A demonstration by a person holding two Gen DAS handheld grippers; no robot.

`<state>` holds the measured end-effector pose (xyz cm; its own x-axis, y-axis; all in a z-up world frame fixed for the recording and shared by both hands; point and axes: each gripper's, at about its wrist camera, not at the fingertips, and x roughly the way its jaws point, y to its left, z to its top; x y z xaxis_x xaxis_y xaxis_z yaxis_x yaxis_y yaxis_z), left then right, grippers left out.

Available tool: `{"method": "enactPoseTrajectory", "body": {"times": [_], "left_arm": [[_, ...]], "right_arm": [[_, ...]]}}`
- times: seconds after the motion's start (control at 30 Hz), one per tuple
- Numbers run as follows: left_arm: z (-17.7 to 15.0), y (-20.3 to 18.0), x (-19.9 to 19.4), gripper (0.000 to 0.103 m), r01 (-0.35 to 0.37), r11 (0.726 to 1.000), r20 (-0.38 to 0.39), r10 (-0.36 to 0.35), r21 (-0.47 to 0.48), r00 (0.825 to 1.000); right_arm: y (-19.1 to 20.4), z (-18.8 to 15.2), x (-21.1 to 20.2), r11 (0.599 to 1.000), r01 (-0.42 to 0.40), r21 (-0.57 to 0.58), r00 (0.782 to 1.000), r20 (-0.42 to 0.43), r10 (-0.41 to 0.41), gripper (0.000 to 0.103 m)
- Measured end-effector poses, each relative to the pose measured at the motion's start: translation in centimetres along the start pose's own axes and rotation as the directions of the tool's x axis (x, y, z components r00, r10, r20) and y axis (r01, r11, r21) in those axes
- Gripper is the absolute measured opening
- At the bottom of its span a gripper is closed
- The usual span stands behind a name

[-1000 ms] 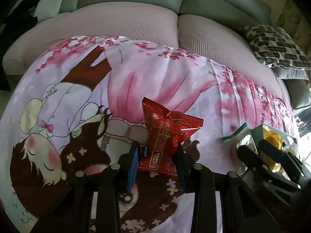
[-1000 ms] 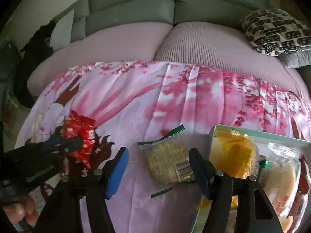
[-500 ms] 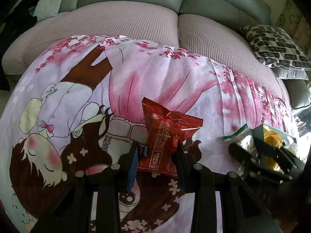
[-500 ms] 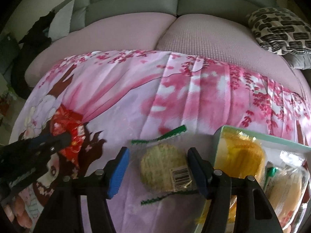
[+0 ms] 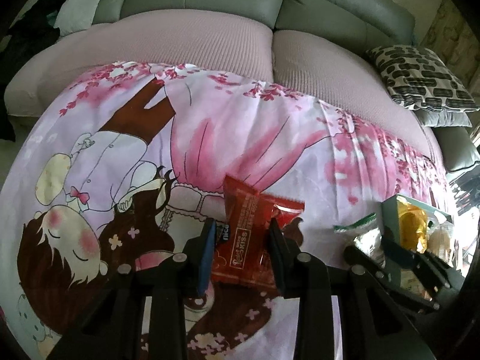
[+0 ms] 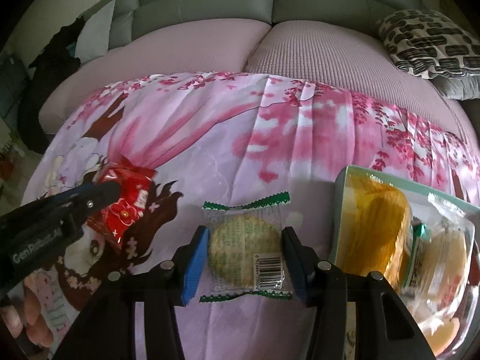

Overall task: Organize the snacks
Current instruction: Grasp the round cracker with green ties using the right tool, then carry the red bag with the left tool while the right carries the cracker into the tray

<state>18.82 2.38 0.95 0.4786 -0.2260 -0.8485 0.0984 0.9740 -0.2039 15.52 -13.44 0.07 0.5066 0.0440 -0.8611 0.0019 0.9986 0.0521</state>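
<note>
Looking, left wrist view: the left claw [image 5: 241, 249] is clamped on the red snack packet [image 5: 250, 240], one pad on each side, the packet standing up out of the grip toward 12 o'clock above the printed cloth [image 5: 270, 138].
Left view, 3 o'clock: the snack box [image 5: 390, 213] sits at the cloth's right edge with wrapped snacks inside; the right claw's black arms reach in just in front of it.
Left view, backdrop: a grey sofa [image 5: 330, 9] with a patterned cushion [image 5: 420, 75] at 2 o'clock.
Right wrist view, claw: the right claw [image 6: 244, 258] straddles the clear cracker packet [image 6: 244, 246]; its jaws are closing, the pads at or almost at the round cracker's sides, and I cannot tell whether they press yet.
Right view, packet axis: the green crimped ends point to 12 and 6 o'clock, so the long axis runs along the fingers and the claw closes across the narrow width.
Right view, box: the snack box [image 6: 340, 210] lies at 3 o'clock, just beside the cracker packet and nearer the right hand.
Right view, 9 o'clock: the left claw [image 6: 115, 190] holds the red snack packet [image 6: 126, 207] well apart from the box.
Judgement: the cracker packet looks likely to go rightward into the box first; the red packet has farther to travel.
</note>
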Motion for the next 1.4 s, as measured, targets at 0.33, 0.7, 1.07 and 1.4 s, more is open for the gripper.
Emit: {"method": "enactPoseTrajectory", "body": {"times": [0.33, 0.7, 1.07, 1.4], "left_arm": [[-0.5, -1.9, -2.6, 0.034, 0.014, 0.999, 0.048, -0.016, 0.049, 0.999], [-1.3, -6.2, -8.0, 0.034, 0.129, 0.984, 0.158, -0.148, 0.127, 0.976], [-4.3, -18.7, -9.3, 0.034, 0.255, 0.884, 0.101, -0.317, 0.392, 0.943], [-8.2, -25.7, -5.8, 0.034, 0.264, 0.818, -0.022, -0.294, 0.512, 0.955]], "right_arm": [[-0.7, -1.1, -4.0, 0.999, -0.004, 0.039, 0.999, 0.054, 0.001, 0.053], [-7.6, -2.9, -11.7, 0.976, 0.029, 0.215, 0.979, 0.192, -0.071, 0.052], [-18.7, -6.7, -14.0, 0.877, 0.153, 0.456, 0.966, 0.119, -0.231, 0.053], [-22.0, -8.6, -11.3, 0.85, 0.132, 0.511, 0.982, 0.05, -0.182, 0.053]]}}
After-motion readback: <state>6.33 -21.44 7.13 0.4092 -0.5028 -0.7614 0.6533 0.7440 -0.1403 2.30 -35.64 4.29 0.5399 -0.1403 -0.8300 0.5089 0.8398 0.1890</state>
